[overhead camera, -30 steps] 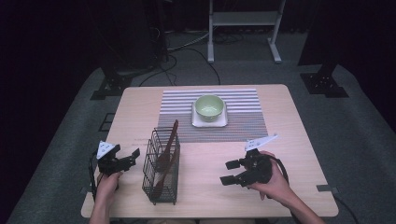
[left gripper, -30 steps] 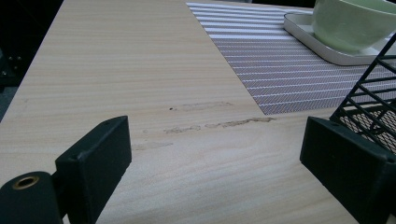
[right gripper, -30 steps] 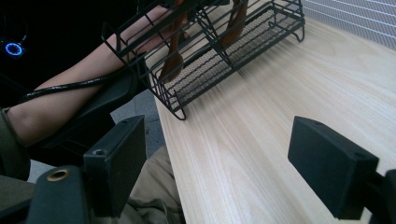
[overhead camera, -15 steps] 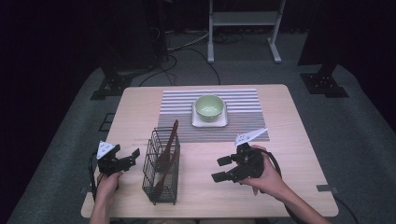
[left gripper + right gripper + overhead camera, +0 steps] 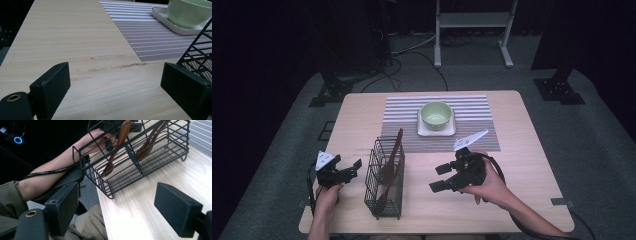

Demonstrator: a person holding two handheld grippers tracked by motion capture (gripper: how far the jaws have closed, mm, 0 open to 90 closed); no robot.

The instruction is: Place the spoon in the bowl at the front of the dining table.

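A black wire basket (image 5: 384, 186) stands near the table's front edge, holding brown wooden utensils (image 5: 393, 155) that lean upright. My left gripper (image 5: 353, 170) rests just left of it, open and holding nothing. In the left gripper view the left gripper (image 5: 116, 75) faces bare wood, with the basket (image 5: 200, 50) at its right jaw. My right gripper (image 5: 441, 178) hovers right of the basket, open and pointing at it. In the right gripper view the right gripper (image 5: 117, 202) faces the basket (image 5: 147, 162) and the wooden utensils (image 5: 120, 142) inside.
A green bowl (image 5: 436, 114) sits on a white square tray (image 5: 436, 131) on a striped placemat (image 5: 472, 125) at the table's back middle. The bowl (image 5: 187, 12) and placemat (image 5: 147, 37) lie ahead of the left gripper. The person's left forearm (image 5: 50, 175) shows behind the basket.
My right gripper has moved left toward the basket and turned to face it. The left gripper and the basket have stayed put.
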